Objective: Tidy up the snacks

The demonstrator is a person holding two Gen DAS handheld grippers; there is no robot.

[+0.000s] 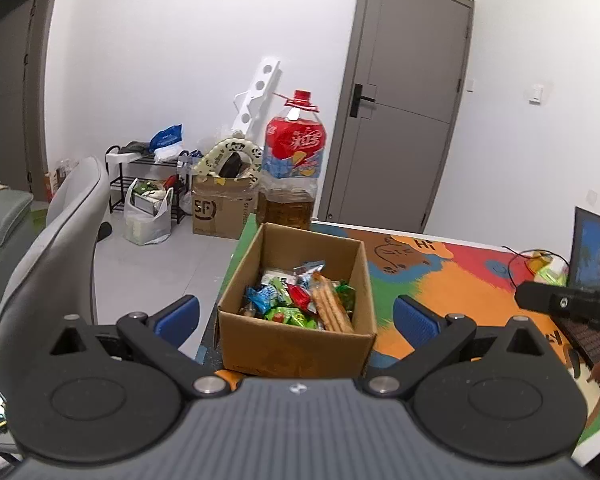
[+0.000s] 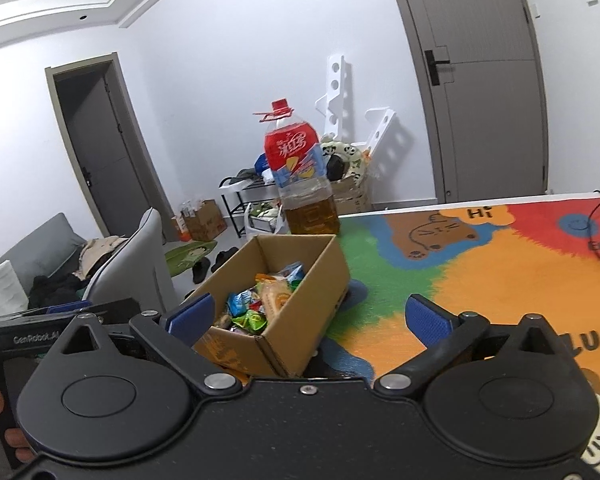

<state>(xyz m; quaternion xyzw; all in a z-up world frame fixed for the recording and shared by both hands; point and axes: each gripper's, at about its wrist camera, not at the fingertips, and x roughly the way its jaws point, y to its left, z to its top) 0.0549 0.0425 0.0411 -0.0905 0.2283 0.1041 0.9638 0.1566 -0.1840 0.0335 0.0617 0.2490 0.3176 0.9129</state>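
Both claws are standing wide open and holding nothing; no snack is sitting between either pair of blue pads.

The left gripper (image 1: 296,316) is facing the cardboard box (image 1: 296,344) dead ahead, with the box's near wall lying just past its fingertips and centred in the gap. The box is sitting at the left corner of the table mat (image 1: 460,280), open top up, with the snacks (image 1: 300,300) piled loose inside. Its long axis is running away from the left claw toward the oil bottle (image 1: 294,168), which is standing just behind the far wall.

The right gripper (image 2: 308,316) is seeing the same box (image 2: 284,320) off to its left and corner-on, so its left pad is overlapping the box's near wall in view while its right pad is hanging over bare mat (image 2: 500,272).

Judgement: no loose snacks are showing on the mat in either view, so the sorting looks about finished. If anything in the box needs straightening, the left claw is the better lined up: a straight push forward and down is all it needs, while the right one needs a swing to its left first.
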